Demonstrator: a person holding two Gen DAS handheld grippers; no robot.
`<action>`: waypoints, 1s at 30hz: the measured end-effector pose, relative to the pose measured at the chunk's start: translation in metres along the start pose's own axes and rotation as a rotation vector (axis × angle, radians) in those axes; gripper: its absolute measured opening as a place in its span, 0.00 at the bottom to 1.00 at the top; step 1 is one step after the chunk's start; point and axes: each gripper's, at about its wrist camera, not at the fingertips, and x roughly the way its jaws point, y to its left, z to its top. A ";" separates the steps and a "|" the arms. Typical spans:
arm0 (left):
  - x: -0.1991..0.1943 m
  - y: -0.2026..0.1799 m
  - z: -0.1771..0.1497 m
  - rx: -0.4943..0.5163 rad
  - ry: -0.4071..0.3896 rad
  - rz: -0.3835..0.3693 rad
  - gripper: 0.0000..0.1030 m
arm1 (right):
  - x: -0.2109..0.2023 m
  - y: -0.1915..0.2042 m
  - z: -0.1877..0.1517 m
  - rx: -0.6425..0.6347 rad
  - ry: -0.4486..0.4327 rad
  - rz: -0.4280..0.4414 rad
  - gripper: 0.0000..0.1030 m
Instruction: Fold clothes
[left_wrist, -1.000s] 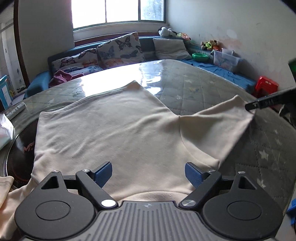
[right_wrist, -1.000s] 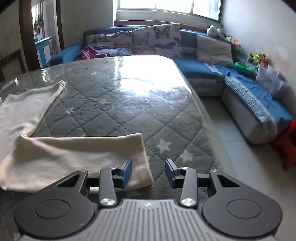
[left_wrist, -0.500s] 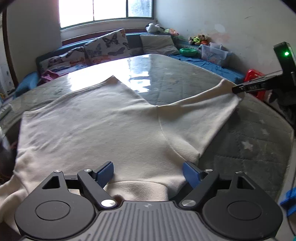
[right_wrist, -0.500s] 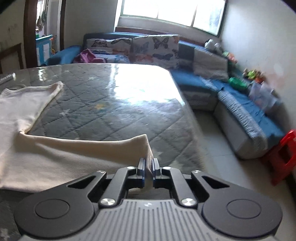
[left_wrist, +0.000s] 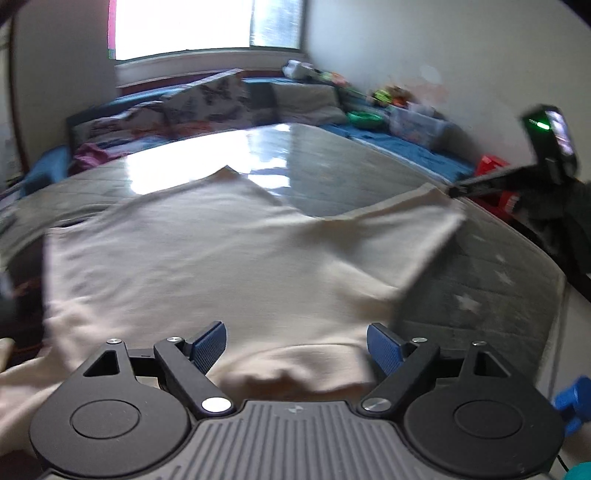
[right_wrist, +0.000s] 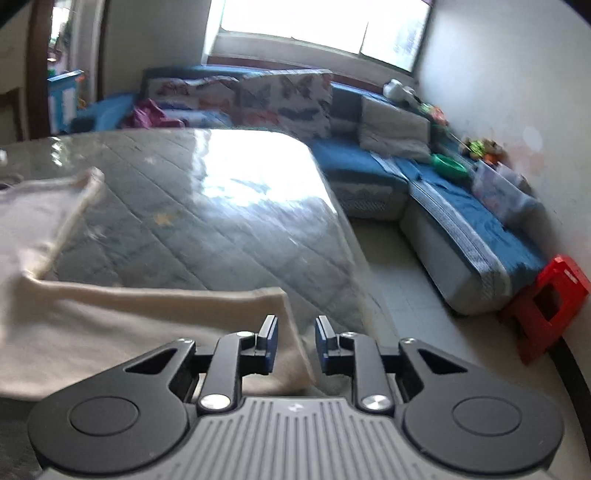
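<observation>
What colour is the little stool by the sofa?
Red. The stool shows best in the right wrist view.

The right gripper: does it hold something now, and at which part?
Nothing: the right gripper is opening, the cream shirt's sleeve end loose between its pads.

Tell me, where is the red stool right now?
In the right wrist view the red stool stands on the floor at the far right, at the near end of the blue sofa.

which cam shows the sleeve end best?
Right wrist view: the sleeve end lies close up between the opening jaws of the right hand-held gripper, pads apart from the cloth. Left wrist view shows it far off and blurred, beside that gripper's tip.
</observation>
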 end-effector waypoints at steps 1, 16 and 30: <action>-0.005 0.007 0.000 -0.012 -0.007 0.036 0.83 | -0.004 0.004 0.003 -0.005 -0.010 0.025 0.23; -0.030 0.159 -0.028 -0.198 0.033 0.509 0.62 | -0.028 0.140 0.021 -0.234 -0.018 0.463 0.32; -0.060 0.203 -0.042 -0.360 -0.069 0.532 0.07 | -0.030 0.212 0.007 -0.368 0.013 0.588 0.37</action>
